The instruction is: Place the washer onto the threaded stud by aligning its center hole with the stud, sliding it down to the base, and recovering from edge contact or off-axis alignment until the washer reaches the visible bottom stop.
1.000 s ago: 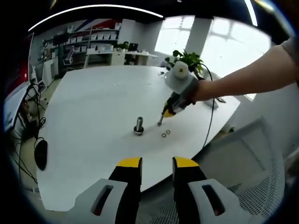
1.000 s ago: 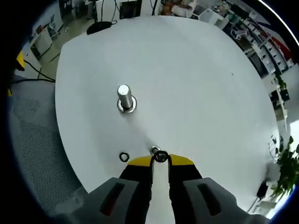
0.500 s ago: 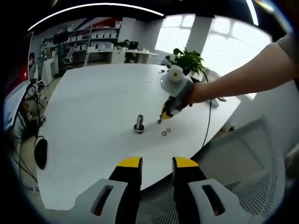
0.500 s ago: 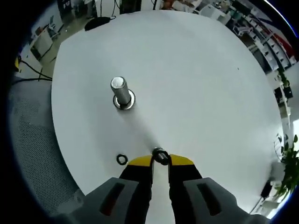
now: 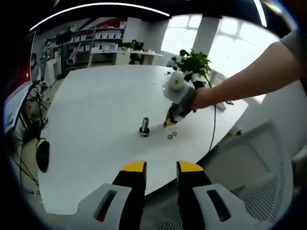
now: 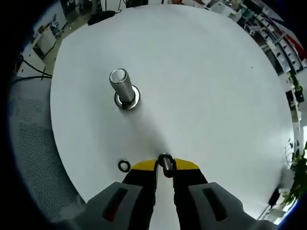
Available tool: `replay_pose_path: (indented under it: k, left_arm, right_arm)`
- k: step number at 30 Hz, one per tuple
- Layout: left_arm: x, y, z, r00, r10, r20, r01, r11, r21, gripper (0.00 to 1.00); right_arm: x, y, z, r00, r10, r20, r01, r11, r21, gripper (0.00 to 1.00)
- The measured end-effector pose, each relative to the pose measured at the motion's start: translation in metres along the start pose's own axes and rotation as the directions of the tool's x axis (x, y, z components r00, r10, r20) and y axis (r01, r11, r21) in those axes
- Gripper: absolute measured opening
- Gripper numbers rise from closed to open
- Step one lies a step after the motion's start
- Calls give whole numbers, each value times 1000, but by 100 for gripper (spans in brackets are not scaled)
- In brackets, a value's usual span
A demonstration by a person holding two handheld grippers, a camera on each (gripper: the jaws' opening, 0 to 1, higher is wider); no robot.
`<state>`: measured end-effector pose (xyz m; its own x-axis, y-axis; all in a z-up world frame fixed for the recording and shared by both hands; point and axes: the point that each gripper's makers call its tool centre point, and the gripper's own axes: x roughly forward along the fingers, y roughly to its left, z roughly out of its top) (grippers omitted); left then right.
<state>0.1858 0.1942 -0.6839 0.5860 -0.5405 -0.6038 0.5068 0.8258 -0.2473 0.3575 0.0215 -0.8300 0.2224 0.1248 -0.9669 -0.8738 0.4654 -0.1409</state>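
Steel washer (image 6: 165,161) lifted, nearer stud (image 6: 123,89)

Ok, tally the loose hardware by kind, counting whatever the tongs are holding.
washers: 3 (held washer in the right tongs, two loose washers on the table)
threaded stud: 1
Total: 4

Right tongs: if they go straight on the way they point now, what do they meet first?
Probably bare table. The right tongs, shut on a washer, aim up the right gripper view's middle; the threaded stud stands left of that line. Depth is unclear.
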Motion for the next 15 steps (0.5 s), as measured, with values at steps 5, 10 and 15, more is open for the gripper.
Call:
replay_pose_path:
  k: [5,10,15]
  left_arm:
    - [0,-1,-1,1000,-3,-3,3,1000,4,22]
    - [1,-1,-1,1000,-5,-4,5,1000,3,22]
    - [1,-1,0,1000,-6,-1,6,1000,7,22]
  right_arm:
    - [3,4,1,1000,12,1,-12,1000,12,14]
    - [3,3,1,1000,13,5,-13,999,33,16]
    - [-2,3,0,1000,-1,12,1,999,41,21]
